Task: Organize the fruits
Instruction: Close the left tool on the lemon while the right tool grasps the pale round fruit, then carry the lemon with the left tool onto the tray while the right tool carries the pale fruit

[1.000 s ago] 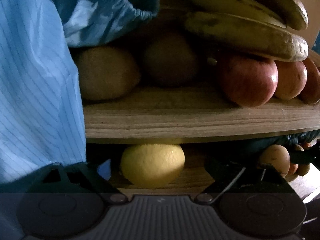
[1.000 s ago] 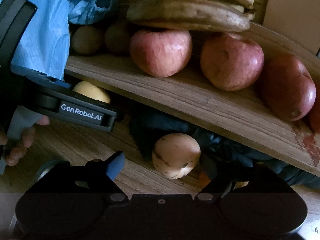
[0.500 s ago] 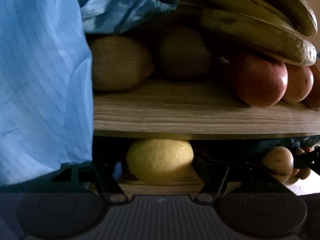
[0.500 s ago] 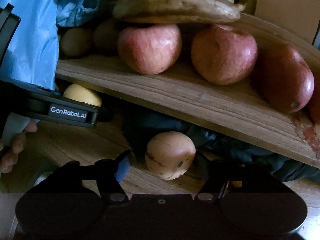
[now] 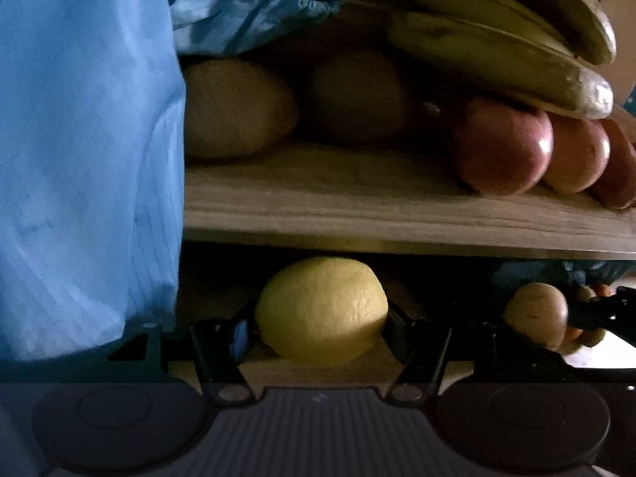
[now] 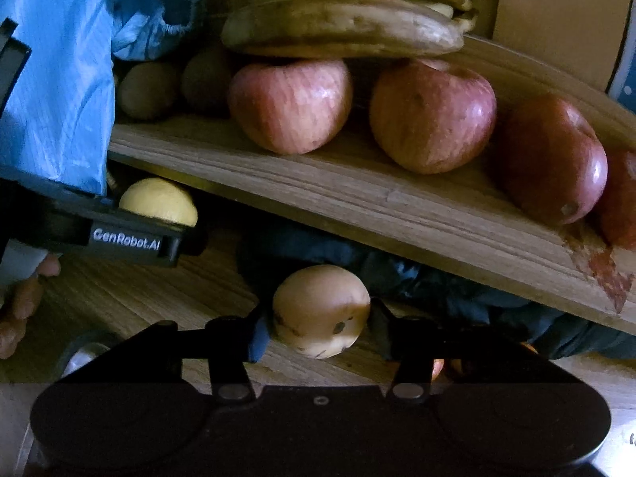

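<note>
Two claws: both reach under the raised wooden board (image 5: 397,206), each with a fruit between its fingers.
Left claw (image 5: 320,328): its jaws have just been closing and now sit against both sides of the lemon (image 5: 322,310), gripping it.
Lemon: yellow, dimpled skin, resting on the wooden bench (image 6: 159,298) just below the board's front edge; in the right wrist view it peeks out behind the left claw's black finger marked "GenRobot.AI".
Right claw (image 6: 320,336): its jaws have just been closing; the pads touch the left and right flanks of the pale fruit (image 6: 322,310), holding it.
Pale fruit: round, tan-yellow with dark spots, sitting on the bench in front of a dark crumpled cloth (image 6: 437,290) that lies under the board.
Small orange fruits (image 6: 437,367): partly hidden behind the right finger; kind cannot be told.
Board top, left part: two brownish oval fruits (image 5: 234,109) side by side in shadow.
Board top, right part: a row of red apples (image 6: 292,105) touching one another.
Bananas (image 6: 342,30): a browning bunch lying across the tops of the apples.
Blue sleeve (image 5: 79,159): striped fabric with an elastic cuff, filling the left of both views.
Hand (image 6: 20,306): fingers at the left edge of the right wrist view, on the left claw's handle.
</note>
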The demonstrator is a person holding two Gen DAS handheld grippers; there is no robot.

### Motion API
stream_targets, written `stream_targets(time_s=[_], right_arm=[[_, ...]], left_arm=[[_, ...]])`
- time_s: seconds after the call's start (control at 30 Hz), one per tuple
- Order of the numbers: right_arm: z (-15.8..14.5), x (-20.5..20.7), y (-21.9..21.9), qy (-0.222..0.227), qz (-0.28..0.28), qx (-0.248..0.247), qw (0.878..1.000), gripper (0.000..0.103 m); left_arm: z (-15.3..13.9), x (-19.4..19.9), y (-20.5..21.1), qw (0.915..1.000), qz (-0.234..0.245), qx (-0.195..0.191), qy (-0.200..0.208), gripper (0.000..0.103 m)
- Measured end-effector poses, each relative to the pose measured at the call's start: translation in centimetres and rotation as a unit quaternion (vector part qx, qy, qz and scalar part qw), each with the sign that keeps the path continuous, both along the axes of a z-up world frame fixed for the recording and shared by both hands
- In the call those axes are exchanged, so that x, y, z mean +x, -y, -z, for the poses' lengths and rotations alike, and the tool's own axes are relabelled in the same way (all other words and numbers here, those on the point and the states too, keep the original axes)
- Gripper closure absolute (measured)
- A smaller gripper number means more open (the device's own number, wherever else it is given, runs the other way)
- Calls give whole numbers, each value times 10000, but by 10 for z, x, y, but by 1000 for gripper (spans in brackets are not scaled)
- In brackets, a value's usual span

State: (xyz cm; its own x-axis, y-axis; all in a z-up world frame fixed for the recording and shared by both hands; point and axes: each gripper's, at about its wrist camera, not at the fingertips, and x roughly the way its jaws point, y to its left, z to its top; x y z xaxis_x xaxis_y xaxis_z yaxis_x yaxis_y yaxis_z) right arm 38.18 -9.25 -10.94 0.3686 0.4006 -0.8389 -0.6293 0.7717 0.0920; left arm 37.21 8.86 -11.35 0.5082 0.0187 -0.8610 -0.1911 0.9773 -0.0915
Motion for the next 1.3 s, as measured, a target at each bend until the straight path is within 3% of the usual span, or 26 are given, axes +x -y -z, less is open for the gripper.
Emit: stream_targets(time_s=[0.6,0.87,1.3], right_arm=[[-20,-37,23,12,32,180,9998,51],[-35,-54,34,85,60,240,9997,51],[-49,-81,57,137,54,330,9993,51]], left_arm=[[-11,-44,21,9995,281,-114,-5,36],[-33,-57,44,9992,362,-158,65,36],[-44,-82,71,9980,562,-243,141,36]])
